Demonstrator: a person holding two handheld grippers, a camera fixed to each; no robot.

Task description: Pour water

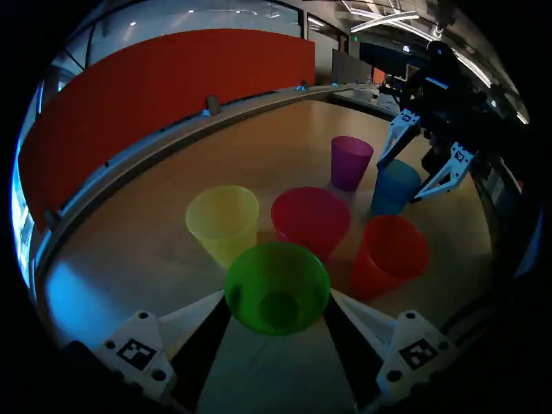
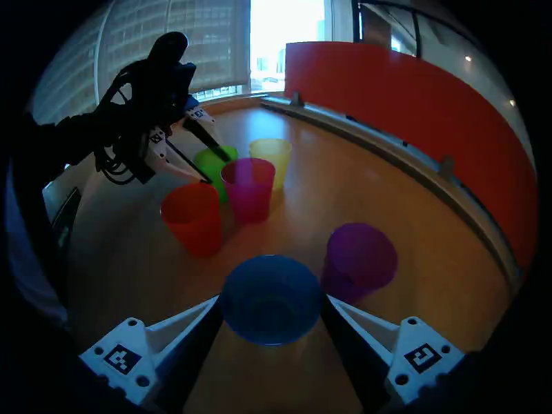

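Green cup, at six o'clock in the left gripper view, is pinched by the left gripper on a wooden table. The right gripper pinches a blue cup at six o'clock in the right gripper view. A yellow cup, pink cup, orange cup and purple cup stand between them.

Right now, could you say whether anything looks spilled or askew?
Nothing stands out: the green cup in the left gripper, the blue cup in the right gripper and the other cups stand upright; no spill shows.
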